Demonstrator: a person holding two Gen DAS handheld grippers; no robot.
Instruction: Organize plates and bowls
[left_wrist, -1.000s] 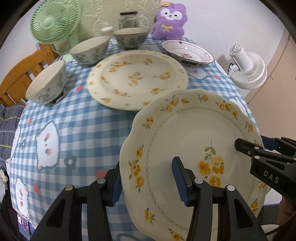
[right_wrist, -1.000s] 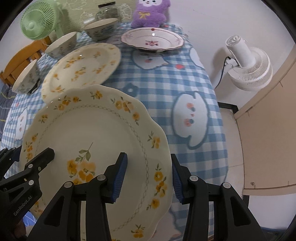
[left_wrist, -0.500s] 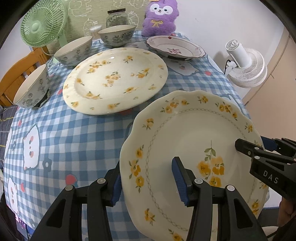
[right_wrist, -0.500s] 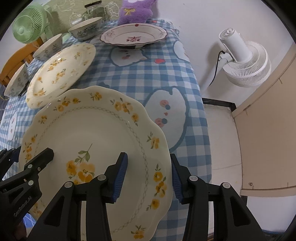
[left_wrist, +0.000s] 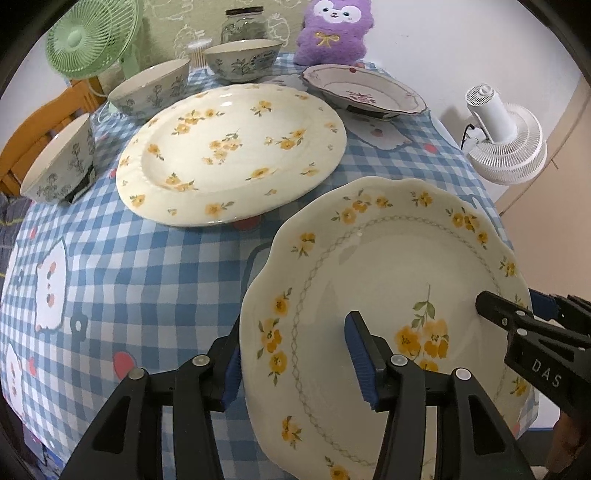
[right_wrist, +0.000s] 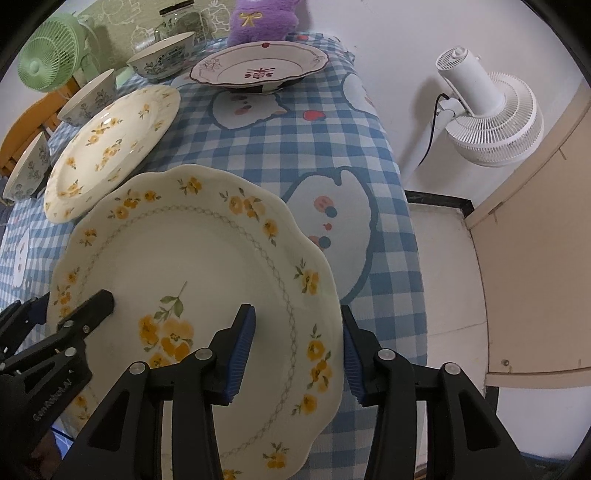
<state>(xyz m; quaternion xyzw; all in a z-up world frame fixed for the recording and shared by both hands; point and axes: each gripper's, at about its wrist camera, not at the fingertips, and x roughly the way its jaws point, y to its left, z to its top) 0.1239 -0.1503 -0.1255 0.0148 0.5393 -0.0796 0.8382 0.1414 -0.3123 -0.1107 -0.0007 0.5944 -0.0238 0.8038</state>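
From the left wrist camera, the left claw (left_wrist: 293, 356) pinches the left rim of the wavy plate (left_wrist: 384, 295), one finger above and one below. The right claw (left_wrist: 517, 314) grips its other edge, so the plate hangs between them over the near table edge. Just ahead sits the big flower plate (left_wrist: 232, 155). Past it stand three bowls (left_wrist: 151, 90), not stacked yet. I think the sorting has only begun.

From the right wrist camera, the right claw (right_wrist: 297, 349) bites the wavy plate's right rim. Far ahead rests a red-flower dish (right_wrist: 260, 66). Off to the right, on the floor, stands a white fan (right_wrist: 491, 114), clear of the way.
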